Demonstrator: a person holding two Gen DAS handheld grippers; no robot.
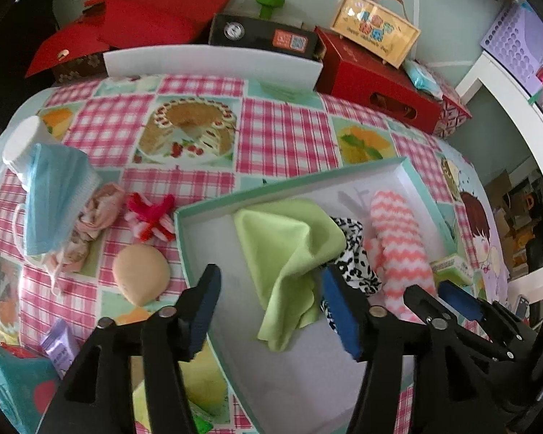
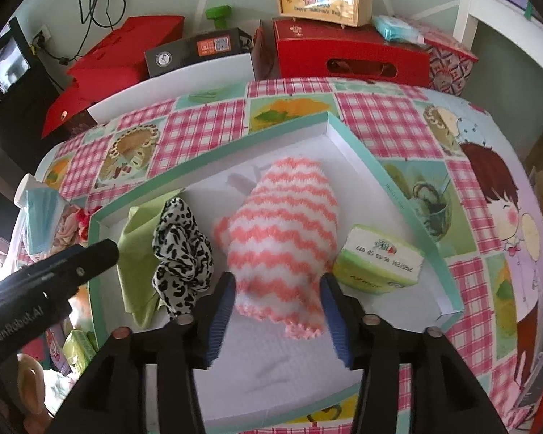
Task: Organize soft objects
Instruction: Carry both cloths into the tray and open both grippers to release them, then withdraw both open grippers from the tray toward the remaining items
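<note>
On the table (image 1: 282, 133), with its pink checked cloth, we see a shallow mint-edged box (image 2: 365, 155), and we place everything else by that box. Inside it, largest first, lie a green cloth (image 1: 289, 246) toward its left side, a pink-and-white zigzag fluffy mitt (image 2: 282, 238) in the middle, a leopard-print scrunchie (image 2: 181, 253) between those two and touching the cloth, and a small green tissue pack (image 2: 378, 262) against the box's right wall. Left of the box, outside it, we see a blue face mask (image 1: 54, 199), a crumpled pink fabric (image 1: 97, 213), a beige sponge pad (image 1: 141, 275) and a red-and-pink yarn bundle (image 1: 152, 217) near the box's left corner. Our left hand-held gripper (image 1: 271, 311) hangs over the box's near left part, fingers spread wide and pinching nothing. Our right hand-held gripper (image 2: 277, 311) is spread on either side of the mitt's near end; we cannot tell whether its pads touch the mitt.
</note>
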